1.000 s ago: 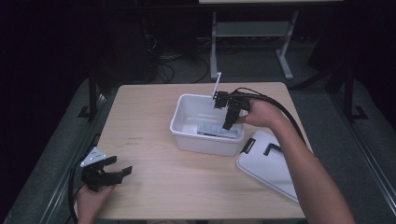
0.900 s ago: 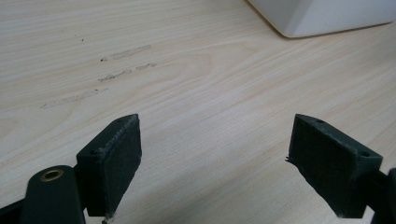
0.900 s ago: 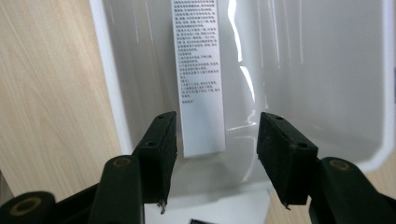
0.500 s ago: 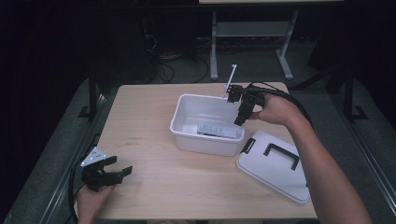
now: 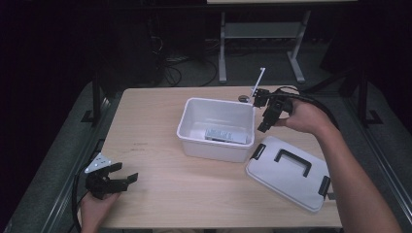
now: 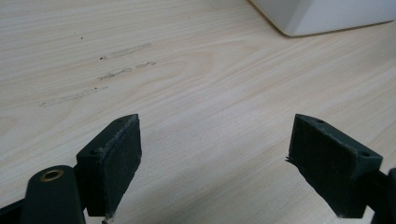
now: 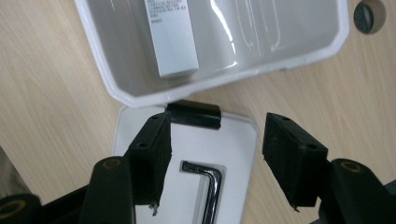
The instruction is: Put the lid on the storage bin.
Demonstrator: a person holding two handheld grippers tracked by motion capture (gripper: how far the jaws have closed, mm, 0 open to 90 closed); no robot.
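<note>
Your right gripper [image 7: 215, 163], jaws apart and holding nothing, hangs over the lid [image 7: 187, 158], the open white bin [image 7: 116, 88] with its small box [image 7: 170, 37] just beyond, while your left gripper [image 5: 116, 180] rests spread, well apart.

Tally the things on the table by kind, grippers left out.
White plastic bin: 1
White lid with black handle and clips: 1
White printed box inside the bin: 1
Small dark round disc behind the bin: 1
Total: 4
</note>
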